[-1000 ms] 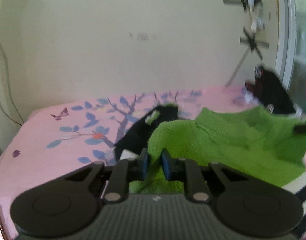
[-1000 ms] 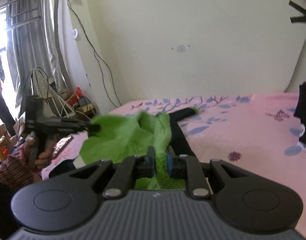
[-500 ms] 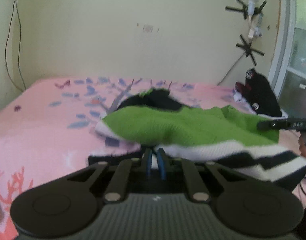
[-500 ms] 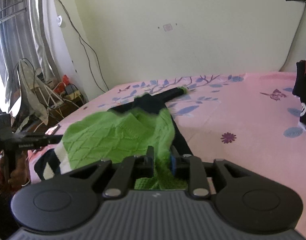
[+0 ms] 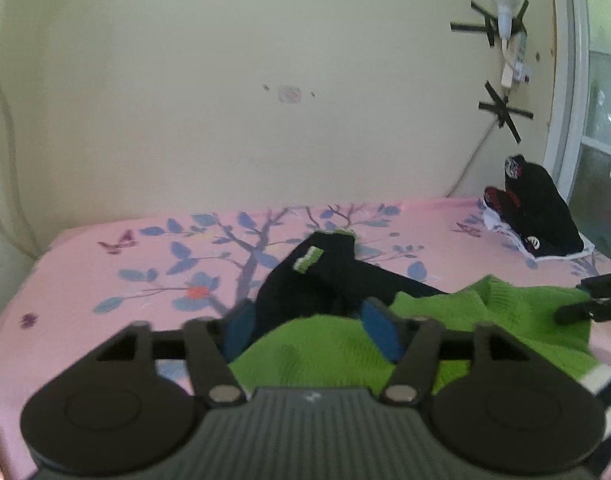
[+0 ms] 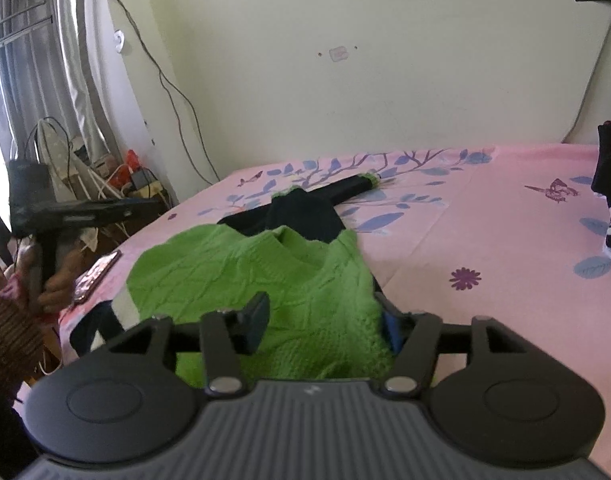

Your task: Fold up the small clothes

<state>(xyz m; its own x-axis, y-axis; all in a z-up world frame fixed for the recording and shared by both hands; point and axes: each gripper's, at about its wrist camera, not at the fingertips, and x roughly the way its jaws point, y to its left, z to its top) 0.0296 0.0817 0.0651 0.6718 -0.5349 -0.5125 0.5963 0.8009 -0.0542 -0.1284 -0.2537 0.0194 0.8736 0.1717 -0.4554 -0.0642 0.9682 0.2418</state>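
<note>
A small green knit sweater [image 6: 265, 272] with black sleeves and a black-and-white striped hem lies folded on the pink floral bed sheet [image 6: 485, 240]. One black sleeve [image 5: 317, 276] stretches toward the wall. My left gripper [image 5: 309, 326] is over the near edge of the green knit; its jaws are opening and the blue pads stand apart from the cloth. My right gripper [image 6: 323, 324] hangs over the sweater's other near corner, jaws also opening, green knit between the pads but not pinched. Each gripper shows in the other's view: left gripper [image 6: 77, 212], right gripper [image 5: 593, 300].
A heap of dark clothes [image 5: 533, 216] sits at the bed's far right corner by the wall. A phone [image 6: 97, 276] lies at the bed's left edge. Cables, a curtain and clutter [image 6: 105, 172] stand beyond that edge.
Both grippers were shut on the green sweater and held it up; now both have let go. The sweater has dropped onto the bed, folded over its lower part.
</note>
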